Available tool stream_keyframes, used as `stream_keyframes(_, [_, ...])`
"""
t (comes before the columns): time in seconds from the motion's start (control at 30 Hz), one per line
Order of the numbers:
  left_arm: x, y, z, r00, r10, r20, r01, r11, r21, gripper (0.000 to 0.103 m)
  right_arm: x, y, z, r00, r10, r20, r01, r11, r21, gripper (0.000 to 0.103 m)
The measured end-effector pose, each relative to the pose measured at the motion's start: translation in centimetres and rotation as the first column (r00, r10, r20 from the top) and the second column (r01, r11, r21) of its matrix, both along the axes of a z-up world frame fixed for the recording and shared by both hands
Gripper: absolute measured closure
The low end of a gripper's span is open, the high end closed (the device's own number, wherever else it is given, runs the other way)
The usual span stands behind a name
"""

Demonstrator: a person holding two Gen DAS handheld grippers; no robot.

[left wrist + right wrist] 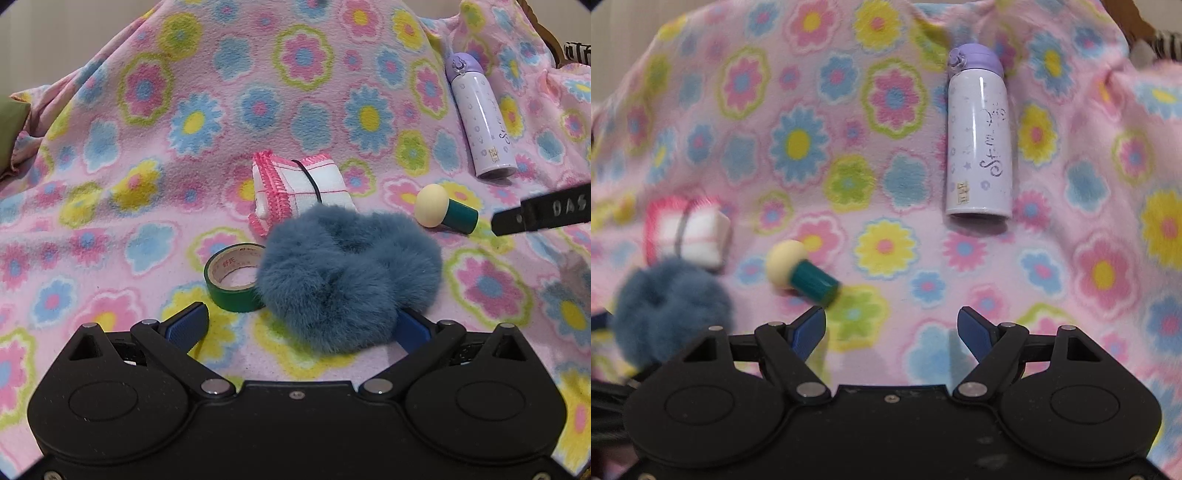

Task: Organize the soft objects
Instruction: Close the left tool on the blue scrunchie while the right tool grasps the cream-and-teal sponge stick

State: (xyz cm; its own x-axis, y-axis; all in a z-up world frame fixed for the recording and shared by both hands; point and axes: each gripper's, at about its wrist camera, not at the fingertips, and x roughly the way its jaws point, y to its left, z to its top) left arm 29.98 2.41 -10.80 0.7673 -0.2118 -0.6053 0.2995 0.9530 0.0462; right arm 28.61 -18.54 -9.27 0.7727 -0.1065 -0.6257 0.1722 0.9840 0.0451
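Note:
A fluffy blue-grey scrunchie (347,277) lies on the flowered blanket, right in front of my left gripper (299,325), whose jaws stand wide open around its near edge. It hides the right fingertip. Behind it lies a folded white cloth with pink trim (299,188), bound by a black band. A cream and teal sponge puff (445,210) lies to the right. My right gripper (892,328) is open and empty over the blanket; the puff (801,271), scrunchie (670,310) and cloth (689,230) lie to its left.
A green tape roll (234,277) touches the scrunchie's left side. A lilac bottle (480,118) lies at the back right, also in the right wrist view (979,136). The other gripper's black finger (543,214) shows at the right edge. The pink flowered blanket (147,147) covers everything.

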Motion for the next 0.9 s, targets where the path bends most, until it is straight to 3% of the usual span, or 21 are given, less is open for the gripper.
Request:
stream_keyframes(0.37, [0.0,0.0,0.0,1.000,0.015,0.002,-0.015,1.000,0.004,0.002,4.7,4.1,-1.1,0.993,-0.066,-0.095,0.082,0.980,0.180,0.025])
stream_keyframes(0.53, [0.1,0.1,-0.1,1.000,0.017,-0.003,-0.017,1.000,0.000,0.002,6.3,4.6,-1.3,0.990,-0.116,-0.079,0.127,0.979,0.159,0.027])
stream_keyframes(0.6, [0.1,0.1,-0.1,1.000,0.018,-0.005,-0.018,1.000,-0.002,0.002,6.7,4.6,-1.5,0.990,-0.118,-0.083,0.129,0.981,0.142,0.044])
stream_keyframes(0.9, [0.2,0.1,-0.1,1.000,0.023,-0.005,-0.023,1.000,-0.003,0.002,4.7,3.7,-1.3,0.999,0.043,-0.017,-0.044,0.999,-0.022,0.045])
